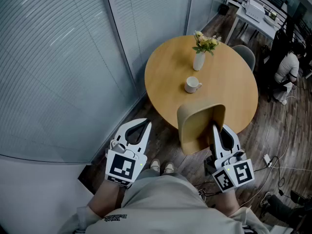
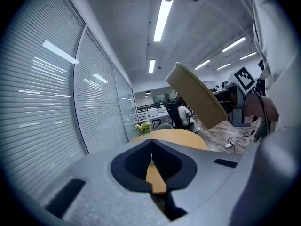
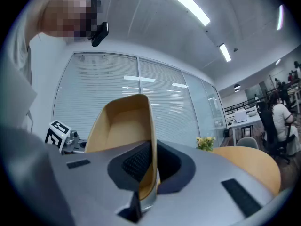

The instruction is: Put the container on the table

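The tan container [image 1: 197,125] hangs in mid-air at lower centre of the head view, short of the round tabletop [image 1: 234,89]. One wall is clamped in the right gripper [image 1: 218,130]. The left gripper [image 1: 142,126] is closed and empty. Step in hand: carrying. The next move calls for advancing and lowering the container onto bare wood, clear of the mug [image 1: 192,85].

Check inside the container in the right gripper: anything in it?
Nothing visible. The container shows bare tan upper inner walls. Its lower part is covered by the right gripper, whose jaws are shut on one wall, so contents there cannot be ruled out.
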A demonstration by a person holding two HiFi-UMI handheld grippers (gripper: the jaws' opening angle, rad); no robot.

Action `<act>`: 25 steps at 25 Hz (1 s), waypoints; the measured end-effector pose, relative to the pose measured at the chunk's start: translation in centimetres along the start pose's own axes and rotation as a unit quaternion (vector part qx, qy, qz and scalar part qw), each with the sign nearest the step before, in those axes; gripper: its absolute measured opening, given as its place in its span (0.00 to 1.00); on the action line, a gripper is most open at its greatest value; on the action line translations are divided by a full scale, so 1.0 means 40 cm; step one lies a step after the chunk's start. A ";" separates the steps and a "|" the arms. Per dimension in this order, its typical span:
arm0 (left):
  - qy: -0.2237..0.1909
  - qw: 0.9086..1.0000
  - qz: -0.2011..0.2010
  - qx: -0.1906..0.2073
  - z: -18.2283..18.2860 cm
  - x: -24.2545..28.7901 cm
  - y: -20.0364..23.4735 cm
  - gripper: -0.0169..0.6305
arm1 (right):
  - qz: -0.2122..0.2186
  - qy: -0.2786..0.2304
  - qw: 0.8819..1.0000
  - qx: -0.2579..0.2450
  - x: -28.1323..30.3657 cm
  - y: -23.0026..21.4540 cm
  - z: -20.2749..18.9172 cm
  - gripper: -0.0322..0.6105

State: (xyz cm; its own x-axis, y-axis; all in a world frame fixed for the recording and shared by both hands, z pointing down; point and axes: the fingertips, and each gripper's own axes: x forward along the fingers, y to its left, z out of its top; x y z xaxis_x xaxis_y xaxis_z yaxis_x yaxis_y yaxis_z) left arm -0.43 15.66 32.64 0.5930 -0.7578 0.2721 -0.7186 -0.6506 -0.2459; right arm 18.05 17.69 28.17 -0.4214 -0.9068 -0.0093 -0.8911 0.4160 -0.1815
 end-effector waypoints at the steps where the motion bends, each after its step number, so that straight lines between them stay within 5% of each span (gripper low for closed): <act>1: 0.003 1.000 -0.002 -0.001 -0.003 0.001 -0.002 0.06 | -0.001 -0.001 1.000 -0.001 -0.001 -0.002 0.001 0.10; 25: 0.025 0.999 0.007 0.019 -0.014 -0.018 -0.019 0.06 | -0.004 -0.001 1.000 -0.016 -0.022 0.002 -0.004 0.10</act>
State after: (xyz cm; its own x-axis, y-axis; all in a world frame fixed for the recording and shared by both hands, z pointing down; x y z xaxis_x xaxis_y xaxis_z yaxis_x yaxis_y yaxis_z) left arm -0.53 16.73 33.15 0.5636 -0.7637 0.3149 -0.7114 -0.6424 -0.2848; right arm 18.34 18.53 28.33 -0.4148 -0.9099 -0.0098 -0.8989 0.4114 -0.1510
